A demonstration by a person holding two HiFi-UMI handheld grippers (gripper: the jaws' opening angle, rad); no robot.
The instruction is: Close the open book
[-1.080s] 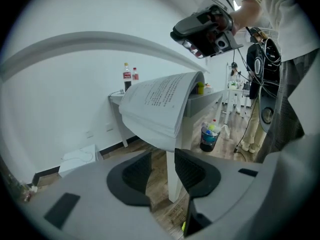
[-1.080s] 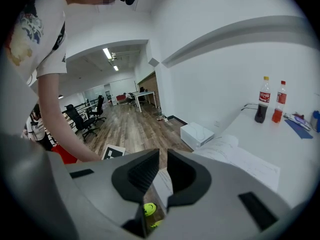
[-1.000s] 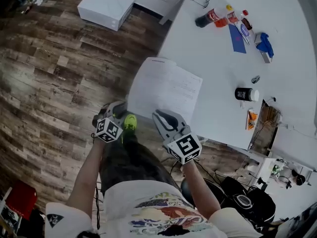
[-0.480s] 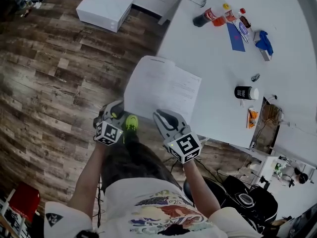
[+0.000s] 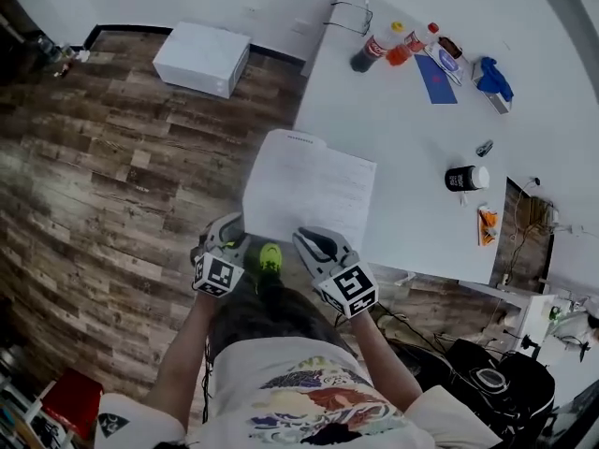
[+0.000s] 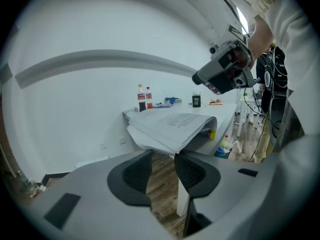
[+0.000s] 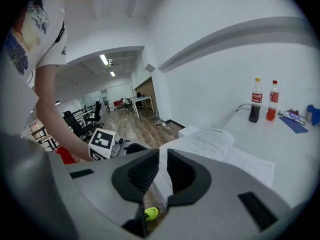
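Position of book [image 5: 309,190]: open, print upward, at the near left corner of the white bench [image 5: 412,129]. Left-hand pages past the bench edge, above the wooden floor [image 5: 112,176].

At 7 o'clock of the book: left gripper [image 5: 227,235], jaws a narrow gap apart, nothing clamped, tips just under the overhanging page edge.

At 6 o'clock of the book: right gripper [image 5: 314,243], jaws likewise slightly apart, near edge of the book in line with the gap; contact not determinable.

Between both grippers, on the floor: green shoe [image 5: 270,258].

At 3 o'clock of the book, well apart, on the bench: black cup [image 5: 465,178] with white lid.

At 1 o'clock, at the far end of the bench: dark bottle [image 5: 367,54] beside orange bottle [image 5: 398,52].

At 11 o'clock, on the floor: white box [image 5: 201,57].
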